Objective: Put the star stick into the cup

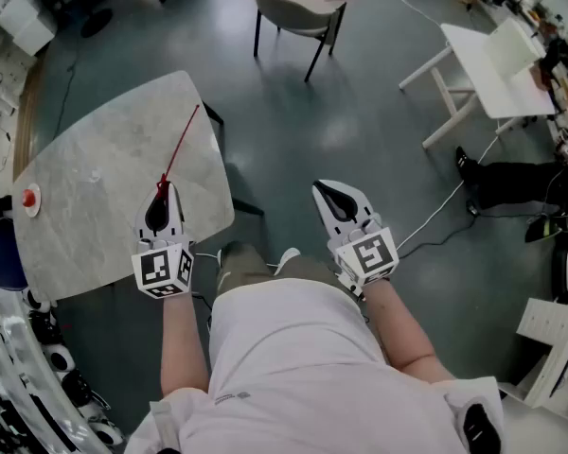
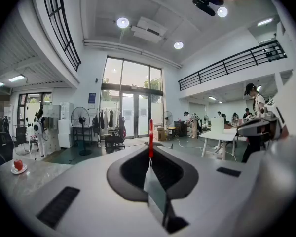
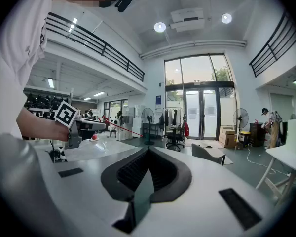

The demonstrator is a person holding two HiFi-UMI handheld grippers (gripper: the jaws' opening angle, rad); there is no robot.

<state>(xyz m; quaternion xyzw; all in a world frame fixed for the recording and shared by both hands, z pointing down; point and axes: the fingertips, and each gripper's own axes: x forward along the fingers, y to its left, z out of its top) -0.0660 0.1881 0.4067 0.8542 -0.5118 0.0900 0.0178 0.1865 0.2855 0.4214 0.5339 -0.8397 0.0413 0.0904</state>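
Since the left gripper (image 1: 163, 190) clamps the thin, light stick (image 1: 180, 145) by its near end above the table (image 1: 95, 183) at its right edge, it may wobble; the right gripper (image 1: 328, 193) is clenched, empty.

This is a large open lab or workshop hall, not a home. It has a high ceiling with round lights (image 2: 122, 22), a mezzanine behind black railings (image 2: 232, 65) and tall glass doors (image 2: 130, 110). There are standing fans (image 2: 80, 118), white desks (image 1: 497, 64) and a cable (image 1: 435, 218) trailing over the grey floor (image 1: 293, 130). People (image 2: 254, 95) are busy by a far desk.
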